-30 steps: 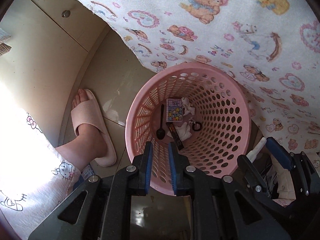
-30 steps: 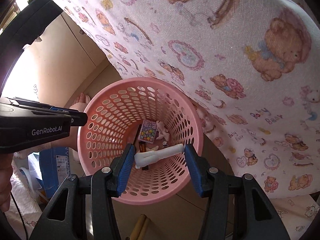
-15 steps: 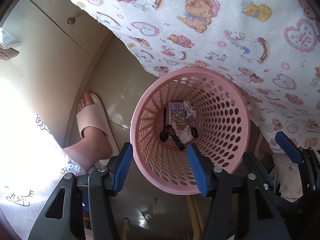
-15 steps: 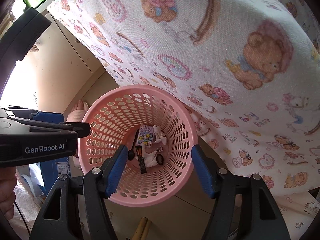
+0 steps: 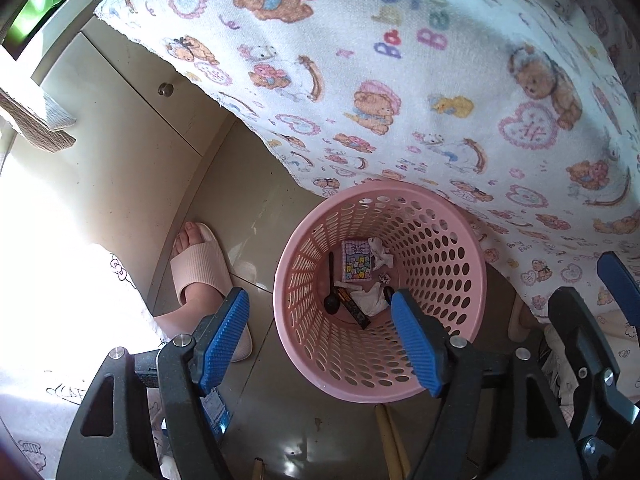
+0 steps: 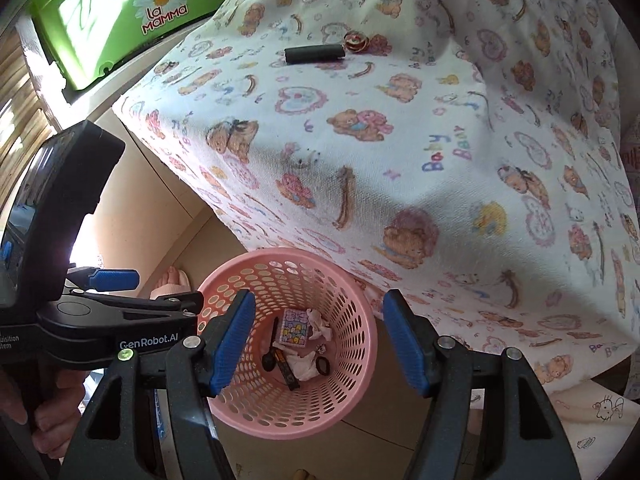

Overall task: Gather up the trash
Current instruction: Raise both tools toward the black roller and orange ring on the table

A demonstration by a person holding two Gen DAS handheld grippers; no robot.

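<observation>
I hold both grippers above the pink perforated plastic basket (image 5: pixel 380 292) on the floor, just beside the draped edge of the surface under its bear-printed white cloth (image 6: pixel 400 140). The left gripper (image 5: pixel 320 340) and right gripper (image 6: pixel 318 340) have fingers released, holding nothing. In the basket lie a black spoon (image 5: pixel 331 296), a patterned card (image 5: pixel 357 266) and crumpled white tissue (image 5: pixel 372 300); a black cylinder (image 6: pixel 315 54) rests near the surface's far edge
</observation>
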